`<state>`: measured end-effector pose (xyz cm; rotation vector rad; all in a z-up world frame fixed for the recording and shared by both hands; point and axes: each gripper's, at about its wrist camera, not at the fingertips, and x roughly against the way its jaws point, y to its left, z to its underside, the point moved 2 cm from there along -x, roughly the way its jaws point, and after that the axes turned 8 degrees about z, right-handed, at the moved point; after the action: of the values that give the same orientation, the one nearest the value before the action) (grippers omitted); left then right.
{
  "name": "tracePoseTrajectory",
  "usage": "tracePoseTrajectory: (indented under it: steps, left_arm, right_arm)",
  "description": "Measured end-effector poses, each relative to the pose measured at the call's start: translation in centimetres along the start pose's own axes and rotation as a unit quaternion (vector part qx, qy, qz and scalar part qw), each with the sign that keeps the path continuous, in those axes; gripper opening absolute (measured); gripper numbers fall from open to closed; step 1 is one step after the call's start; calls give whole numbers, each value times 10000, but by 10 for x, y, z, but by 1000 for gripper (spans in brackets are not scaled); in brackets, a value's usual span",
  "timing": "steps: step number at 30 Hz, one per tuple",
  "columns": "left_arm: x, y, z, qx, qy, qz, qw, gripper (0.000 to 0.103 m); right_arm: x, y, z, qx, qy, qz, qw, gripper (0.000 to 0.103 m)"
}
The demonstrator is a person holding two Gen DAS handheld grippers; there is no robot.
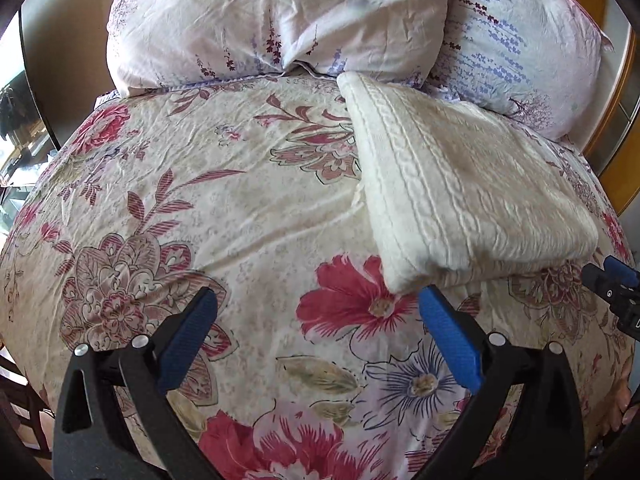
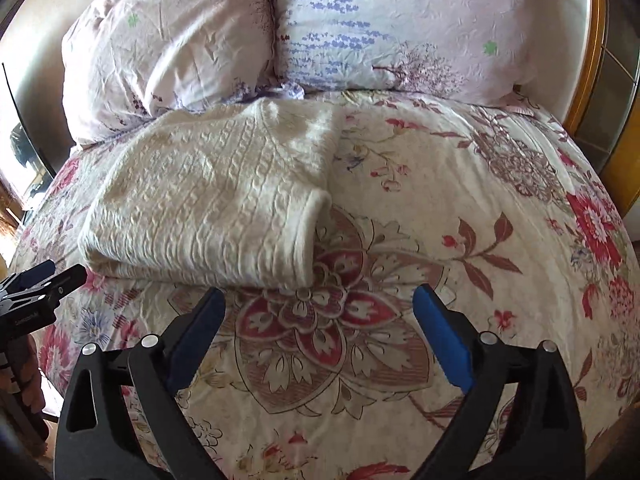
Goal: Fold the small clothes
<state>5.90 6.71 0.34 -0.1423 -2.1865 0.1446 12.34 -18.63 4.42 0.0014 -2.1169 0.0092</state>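
Note:
A cream cable-knit garment [image 1: 460,184] lies folded into a flat rectangle on the floral bedspread [image 1: 224,208]; it also shows in the right wrist view [image 2: 216,192]. My left gripper [image 1: 318,298] is open and empty, just in front of the garment's near left corner. My right gripper [image 2: 320,300] is open and empty, just in front of the garment's near right corner. The right gripper's tip shows at the right edge of the left wrist view [image 1: 616,280]. The left gripper's tip shows at the left edge of the right wrist view [image 2: 44,280].
Two pale floral pillows [image 1: 276,20] [image 2: 396,28] lean at the head of the bed behind the garment. A wooden headboard edge [image 2: 596,60] stands at the right. The bedspread [image 2: 460,208] stretches out on both sides of the garment.

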Motion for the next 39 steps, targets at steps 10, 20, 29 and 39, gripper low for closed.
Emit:
tracePoseTrajectory:
  steps: [10,20,29,39]
  left_arm:
    - [-23,-22,9,-276,254,-85,9993,101]
    - [-27,-23,6,-322,129,-135,9993,101]
    - [-28,-22,6,-342,23,-132,9993,101]
    - [-28,-22,6,-331,25,-137,9994,101]
  right_arm:
    - [-26,12,20,-56,456,501,9977,101]
    - [-24,14,25,-153,335,526,9979,102]
    - [-21,14,28,-157,159,512,9984,102]
    - [-21,14,28,-161,159,513,9984,102]
